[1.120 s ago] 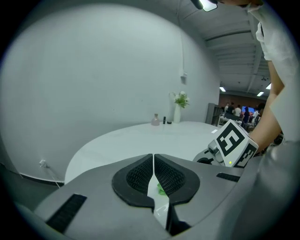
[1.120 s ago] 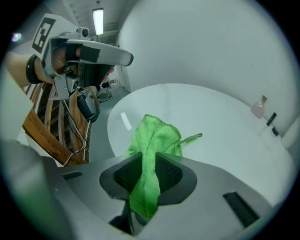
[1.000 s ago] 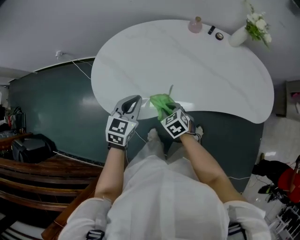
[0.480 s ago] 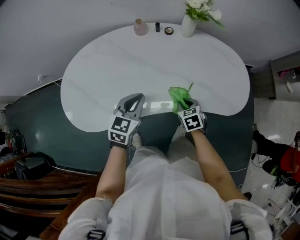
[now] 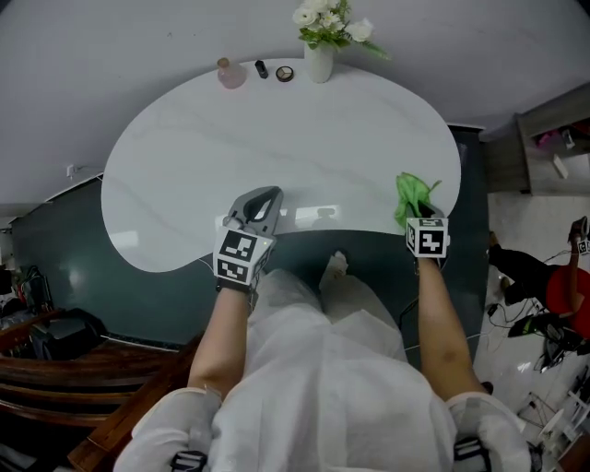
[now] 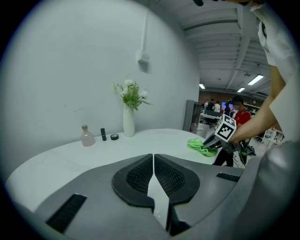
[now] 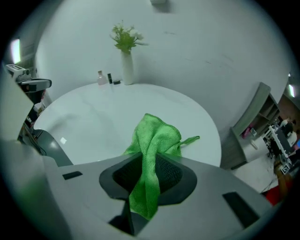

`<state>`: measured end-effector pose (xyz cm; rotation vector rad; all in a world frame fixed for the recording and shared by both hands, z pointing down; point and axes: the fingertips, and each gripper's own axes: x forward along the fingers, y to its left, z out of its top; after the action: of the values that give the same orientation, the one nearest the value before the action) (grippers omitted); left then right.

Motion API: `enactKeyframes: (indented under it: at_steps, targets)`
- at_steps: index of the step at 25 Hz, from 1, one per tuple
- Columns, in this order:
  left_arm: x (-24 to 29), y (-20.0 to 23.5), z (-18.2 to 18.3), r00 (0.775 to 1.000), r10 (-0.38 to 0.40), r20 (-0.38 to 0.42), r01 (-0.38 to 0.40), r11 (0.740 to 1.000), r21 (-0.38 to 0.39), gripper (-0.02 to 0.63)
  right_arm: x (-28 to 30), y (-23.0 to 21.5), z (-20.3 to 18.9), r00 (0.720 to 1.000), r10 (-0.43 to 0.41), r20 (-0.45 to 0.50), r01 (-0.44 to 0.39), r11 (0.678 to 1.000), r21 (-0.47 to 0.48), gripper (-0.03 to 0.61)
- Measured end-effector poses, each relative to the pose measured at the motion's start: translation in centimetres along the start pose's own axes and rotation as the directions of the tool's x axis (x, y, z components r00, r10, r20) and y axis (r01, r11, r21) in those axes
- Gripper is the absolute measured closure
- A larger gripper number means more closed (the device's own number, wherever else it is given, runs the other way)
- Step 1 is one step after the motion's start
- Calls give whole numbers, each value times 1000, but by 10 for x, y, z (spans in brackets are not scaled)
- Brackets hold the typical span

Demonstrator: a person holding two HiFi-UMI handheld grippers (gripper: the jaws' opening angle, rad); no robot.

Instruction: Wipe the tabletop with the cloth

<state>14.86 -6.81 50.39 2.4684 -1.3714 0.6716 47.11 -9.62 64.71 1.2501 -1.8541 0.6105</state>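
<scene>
Right gripper point(image 5: 419, 217) is pinching a scrunched bright green microfibre cloth point(image 7: 154, 136) at the white tabletop point(image 5: 277, 138) edge; left gripper point(image 5: 262, 197) is closed on nothing.

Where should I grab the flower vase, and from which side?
Grip the vase across its white body, below the flowers, coming in level from the near side of the table. It stands upright at the far edge, and the flowers spread over its mouth, so a top approach is probably blocked.
</scene>
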Motion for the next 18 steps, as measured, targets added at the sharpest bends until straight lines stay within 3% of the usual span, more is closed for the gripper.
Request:
enactKeyframes:
  at_steps: [6, 11, 13, 18]
  targets:
    - [6, 4, 9, 1000, 13, -6, -13, 1000, 7, 589, -5, -84, -10, 991, -131, -24, 132, 987, 95, 495]
    - [10, 26, 2, 999, 35, -24, -36, 999, -19, 589, 9, -116, 2, 982, -183, -50, 190, 957, 218, 495]
    - [12, 37, 2, 999, 42, -28, -43, 999, -31, 589, 16, -112, 15, 981, -183, -58, 192, 954, 229, 495]
    - [18, 72, 13, 998, 63, -14, -63, 997, -44, 589, 42, -51, 65, 993, -111, -46, 116, 985, 130, 495]
